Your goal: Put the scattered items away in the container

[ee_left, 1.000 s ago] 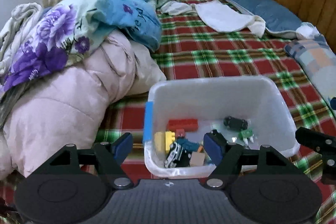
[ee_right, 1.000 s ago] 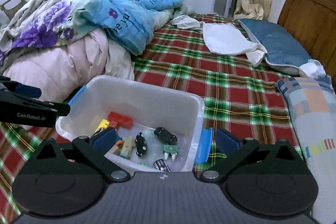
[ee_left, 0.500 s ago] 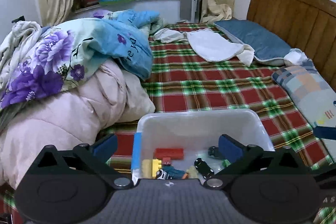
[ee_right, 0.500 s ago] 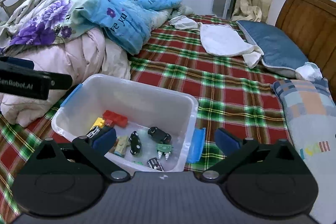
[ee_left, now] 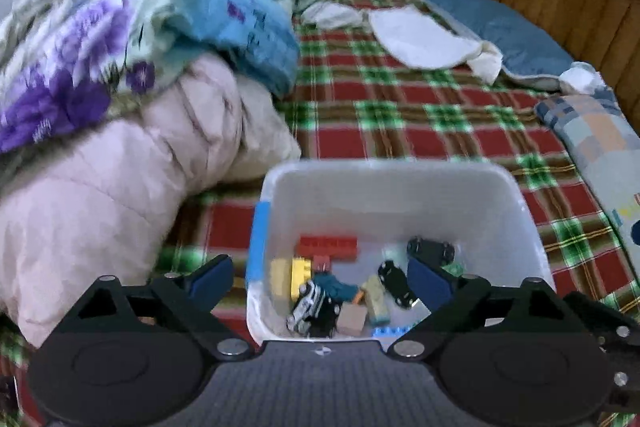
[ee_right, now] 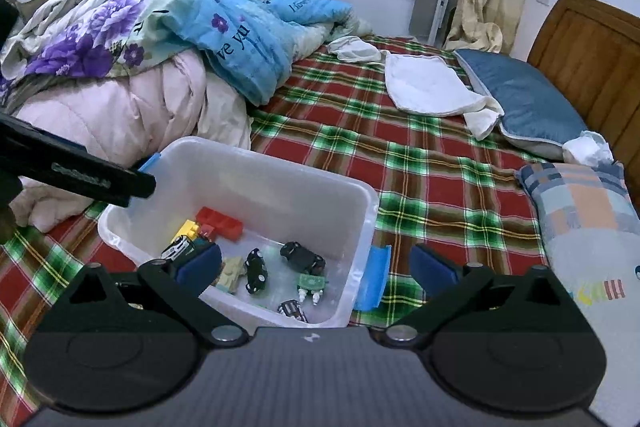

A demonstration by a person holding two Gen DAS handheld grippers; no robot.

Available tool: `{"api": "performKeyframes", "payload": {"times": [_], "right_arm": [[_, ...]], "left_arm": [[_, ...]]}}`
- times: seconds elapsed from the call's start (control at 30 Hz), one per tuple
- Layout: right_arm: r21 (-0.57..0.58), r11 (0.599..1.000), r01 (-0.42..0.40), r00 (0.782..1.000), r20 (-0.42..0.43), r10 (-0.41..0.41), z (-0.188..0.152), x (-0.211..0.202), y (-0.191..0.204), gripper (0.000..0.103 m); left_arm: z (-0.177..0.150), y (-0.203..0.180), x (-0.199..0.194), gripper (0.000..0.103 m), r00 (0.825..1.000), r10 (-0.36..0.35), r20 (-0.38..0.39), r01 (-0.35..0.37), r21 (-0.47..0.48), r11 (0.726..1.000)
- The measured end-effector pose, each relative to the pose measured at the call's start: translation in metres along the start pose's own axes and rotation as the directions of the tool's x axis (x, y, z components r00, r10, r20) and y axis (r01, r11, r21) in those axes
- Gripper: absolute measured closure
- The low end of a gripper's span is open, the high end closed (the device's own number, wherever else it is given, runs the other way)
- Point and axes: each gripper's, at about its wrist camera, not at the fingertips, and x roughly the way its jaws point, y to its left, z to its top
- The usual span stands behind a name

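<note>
Plaid bedding (ee_right: pixel 420 179) is carrying the white container (ee_left: pixel 384 187). Above it the left gripper (ee_left: pixel 320 277) is hanging with jaws wide apart, gripping nothing (the right gripper (ee_right: pixel 316 263) likewise). Red brick (ee_left: pixel 328 247), yellow brick (ee_left: pixel 300 269) and toy cars (ee_right: pixel 256 269) are lying inside.
</note>
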Motion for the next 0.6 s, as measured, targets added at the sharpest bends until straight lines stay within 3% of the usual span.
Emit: {"api": "performKeyframes", "payload": {"times": [0.6], "right_arm": [[-0.016, 1.000, 0.017, 1.000, -0.007, -0.017, -0.0097, 0.0050, -0.0037, 0.000]], "left_arm": [[-0.0028, -0.0076, -0.0022, 0.007, 1.000, 0.011, 0.028, -0.012, 0.025, 1.000]]}}
